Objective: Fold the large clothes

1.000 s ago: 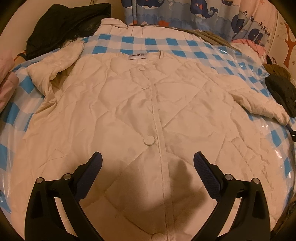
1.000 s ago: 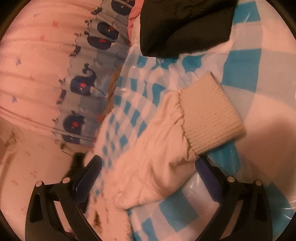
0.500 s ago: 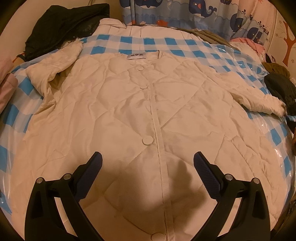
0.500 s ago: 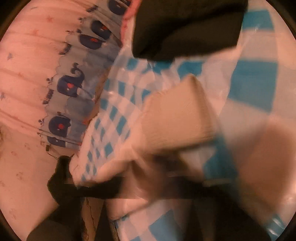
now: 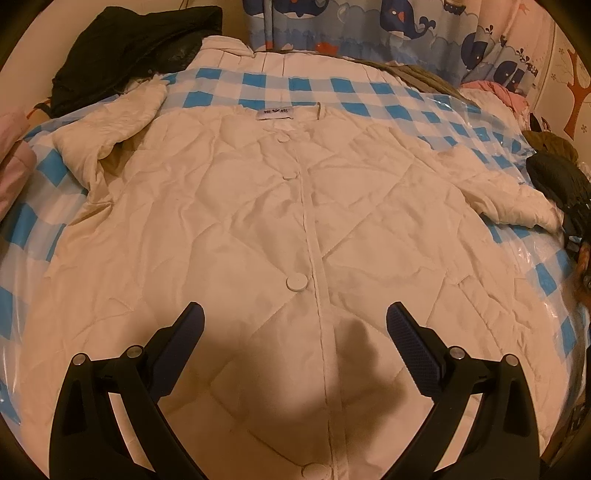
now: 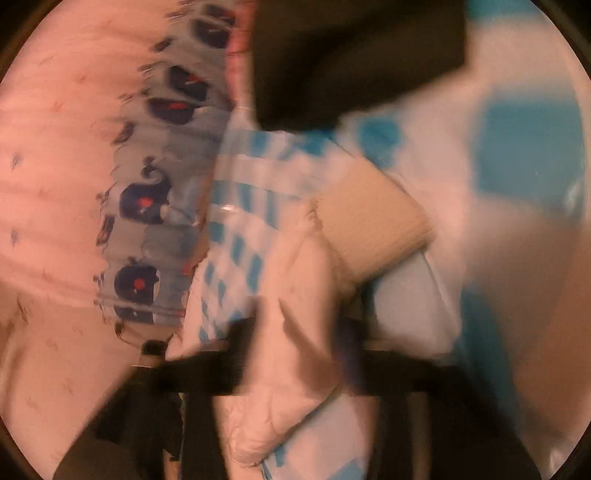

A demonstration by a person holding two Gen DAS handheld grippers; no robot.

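Cream quilted fabric fills the left wrist view: the whole jacket (image 5: 258,229) lies buttoned and face up straight ahead of the left gripper (image 5: 295,325), whose blue-padded jaws stand wide apart above the lower front with nothing between them. That view alone takes in the collar label (image 5: 275,114), the round buttons (image 5: 296,283) down the placket and both sleeves, one bent up ahead to the left, the other stretched ahead to the right, where the right gripper (image 5: 570,206) meets its end.

Only the right wrist view gives that sleeve end close up, though badly blurred: the ribbed knit cuff (image 6: 373,225) lies just ahead of the right gripper (image 6: 295,354), and the puffy sleeve (image 6: 295,332) runs back between its jaws. The jaws are opening; whether the pads still press the cloth I cannot tell from the smear.

The jacket is creased, with diamond stitching. It rests on a blue-and-white checked cover (image 5: 369,92) under clear plastic film. A black garment (image 5: 129,44) lies beyond the left sleeve, another dark garment (image 6: 351,55) beyond the cuff, and a whale-print curtain (image 5: 369,22) hangs behind.
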